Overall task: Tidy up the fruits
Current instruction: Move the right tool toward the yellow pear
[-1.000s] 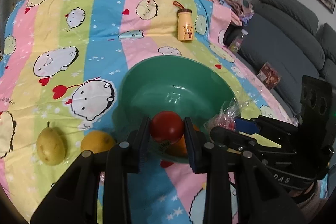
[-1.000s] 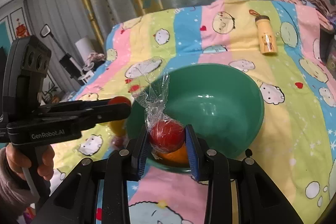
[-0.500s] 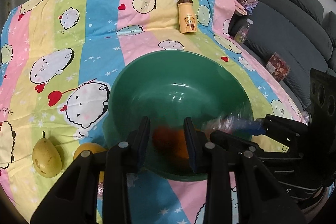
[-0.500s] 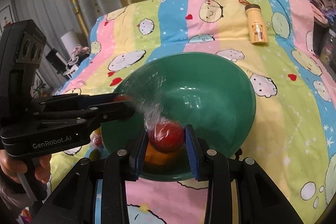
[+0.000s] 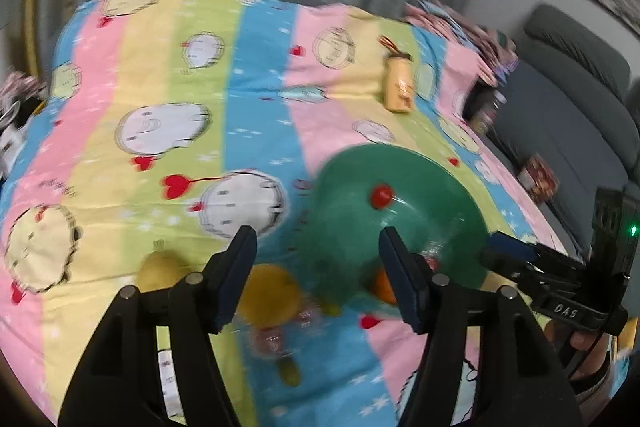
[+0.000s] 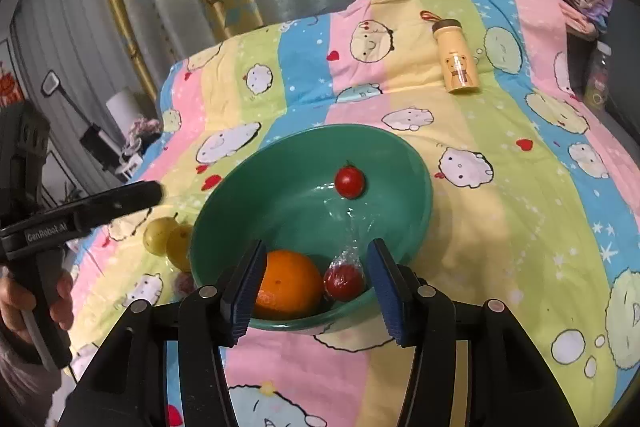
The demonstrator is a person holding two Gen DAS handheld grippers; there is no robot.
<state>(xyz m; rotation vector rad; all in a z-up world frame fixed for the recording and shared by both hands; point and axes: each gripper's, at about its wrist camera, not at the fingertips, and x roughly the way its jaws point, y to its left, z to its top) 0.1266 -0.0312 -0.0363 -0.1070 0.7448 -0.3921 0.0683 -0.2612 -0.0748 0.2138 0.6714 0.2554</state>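
Setting: a bed [image 6: 500,227] under a striped cartoon sheet, with curtains behind it and a grey sofa [image 5: 568,131] at the right edge of the left wrist view.
Bowl: a green bowl [image 6: 416,187] sits on the sheet, near the middle of the right wrist view.
In the bowl: an orange [image 6: 288,285] lies against the near wall; just beside it is a red fruit in clear wrap [image 6: 345,277], the wrap trailing up across the bowl's floor; a small bare tomato [image 6: 349,181] sits apart toward the far side.
Outside the bowl: a pear [image 6: 158,235] and a yellow fruit [image 6: 180,247] lie touching on the sheet, just left of the bowl's rim.
Left hand-held gripper [image 5: 316,263]: its jaws have just been opening and now stand apart with nothing between them, over the sheet left of the bowl; the view is blurred.
Right hand-held gripper [image 6: 314,281]: its jaws have just been opening too; they stand either side of the orange and the wrapped fruit without pressing on either.
Other fruit: small blurred pieces, one greenish [image 5: 290,373], lie on the sheet near the left gripper; their kind cannot be told.
Bottle: a yellow bottle [image 6: 456,61] with a bear print lies at the far end of the bed, well apart from the bowl.
Person: a hand [image 6: 24,303] grips the left tool's handle at the left edge of the right wrist view.
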